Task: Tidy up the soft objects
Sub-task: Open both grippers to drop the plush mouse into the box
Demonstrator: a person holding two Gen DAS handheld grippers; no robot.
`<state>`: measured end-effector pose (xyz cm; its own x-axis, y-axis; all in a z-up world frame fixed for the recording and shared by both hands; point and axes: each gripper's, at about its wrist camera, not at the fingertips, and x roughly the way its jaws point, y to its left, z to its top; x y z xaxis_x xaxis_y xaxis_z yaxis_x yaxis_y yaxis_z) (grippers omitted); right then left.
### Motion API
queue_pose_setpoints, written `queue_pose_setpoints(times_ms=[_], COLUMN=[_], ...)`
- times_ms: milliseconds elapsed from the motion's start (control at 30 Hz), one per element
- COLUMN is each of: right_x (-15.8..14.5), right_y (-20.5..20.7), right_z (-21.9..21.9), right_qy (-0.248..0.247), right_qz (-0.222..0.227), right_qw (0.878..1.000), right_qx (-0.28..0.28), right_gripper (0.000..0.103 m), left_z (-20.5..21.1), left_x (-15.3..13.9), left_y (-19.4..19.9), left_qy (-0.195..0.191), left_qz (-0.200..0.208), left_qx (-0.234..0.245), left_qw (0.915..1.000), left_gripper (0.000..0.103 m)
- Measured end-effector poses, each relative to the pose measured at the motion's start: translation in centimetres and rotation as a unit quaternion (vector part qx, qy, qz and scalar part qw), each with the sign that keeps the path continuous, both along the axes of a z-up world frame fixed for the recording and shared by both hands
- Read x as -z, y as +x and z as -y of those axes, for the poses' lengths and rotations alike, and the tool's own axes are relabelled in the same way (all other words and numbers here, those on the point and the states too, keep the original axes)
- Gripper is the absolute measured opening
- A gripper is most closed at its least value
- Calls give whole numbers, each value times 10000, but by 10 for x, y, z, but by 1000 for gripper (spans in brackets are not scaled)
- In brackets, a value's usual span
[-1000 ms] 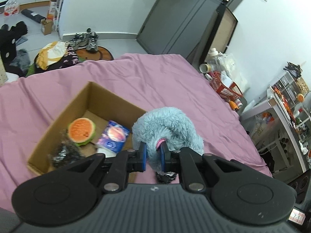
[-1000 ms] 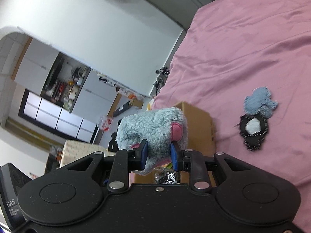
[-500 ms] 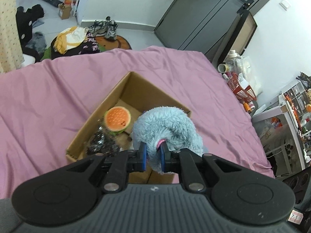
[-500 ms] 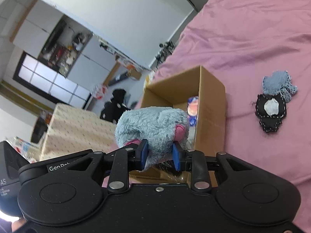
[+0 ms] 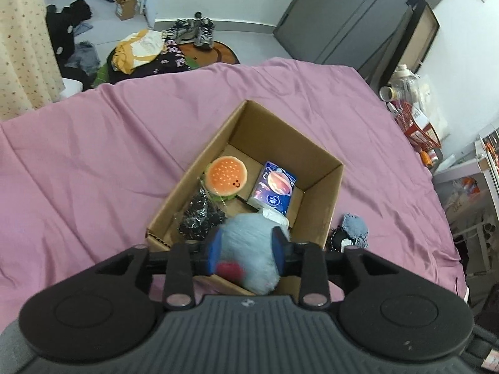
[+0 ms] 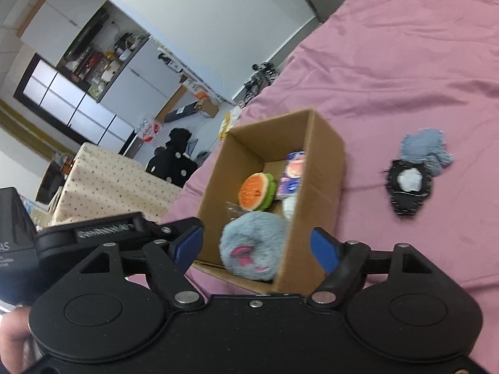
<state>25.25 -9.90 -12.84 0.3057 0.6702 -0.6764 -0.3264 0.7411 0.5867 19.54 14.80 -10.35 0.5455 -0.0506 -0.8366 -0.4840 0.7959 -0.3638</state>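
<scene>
**The fluffy blue toy goes into the box**

The cardboard box sits on a bed with a pink sheet. It is the place for soft things, so everything here is told from the box.

The fluffy blue toy is inside the box, at the corner nearest the cameras. It looks a bit blurry, so it may be dropping or just landing. Both grippers sit right above that corner, likely because a big floppy toy is easier to carry with two.

The left hand-held gripper is opening. The toy is between its blue pads, but they do not seem to squeeze it now. The right hand-held gripper is opening too, with its pads wide apart and nothing pinched.

Deeper in the box lie a soft burger toy, a blue packet and a black crinkly thing.

Outside the box, just beside its right wall in the left camera's view, a small blue and black soft thing lies on the sheet. It probably goes in next.
</scene>
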Motion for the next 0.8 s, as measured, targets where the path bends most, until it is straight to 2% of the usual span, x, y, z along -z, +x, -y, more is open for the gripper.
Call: queue_pose_setpoints(times_ms=[167,267,400,533,633,800], right_x=[-2,-9,-25,-39,-48,-54], right_y=[8,14,22,34,42,57], right_z=[29,42,60,73,81,94], right_qy=[-124,-263,-391,-532,-590,-604], right_qz=[-124,-95,28,137,232,279], right_qw=[9992,9988,9987,9981,9977,9974], right_qx=[360,408,333,284,230,291], right_gripper=[77,80,85,88,95,100], left_z=[8,15,27,42,54,72], left_x=[-14,-22,-33,-41,-44,-46], left_y=[1,3,6,10,15,22], left_qy=[152,171,129,190,227,247], left_qz=[65,120,272,388,417,425], left_qx=[-16,-45,-104,-86,-12,-25], left_qw=[9999,9998,9995,9990,9989,9988], left_gripper=[49,58,60,69,69,69])
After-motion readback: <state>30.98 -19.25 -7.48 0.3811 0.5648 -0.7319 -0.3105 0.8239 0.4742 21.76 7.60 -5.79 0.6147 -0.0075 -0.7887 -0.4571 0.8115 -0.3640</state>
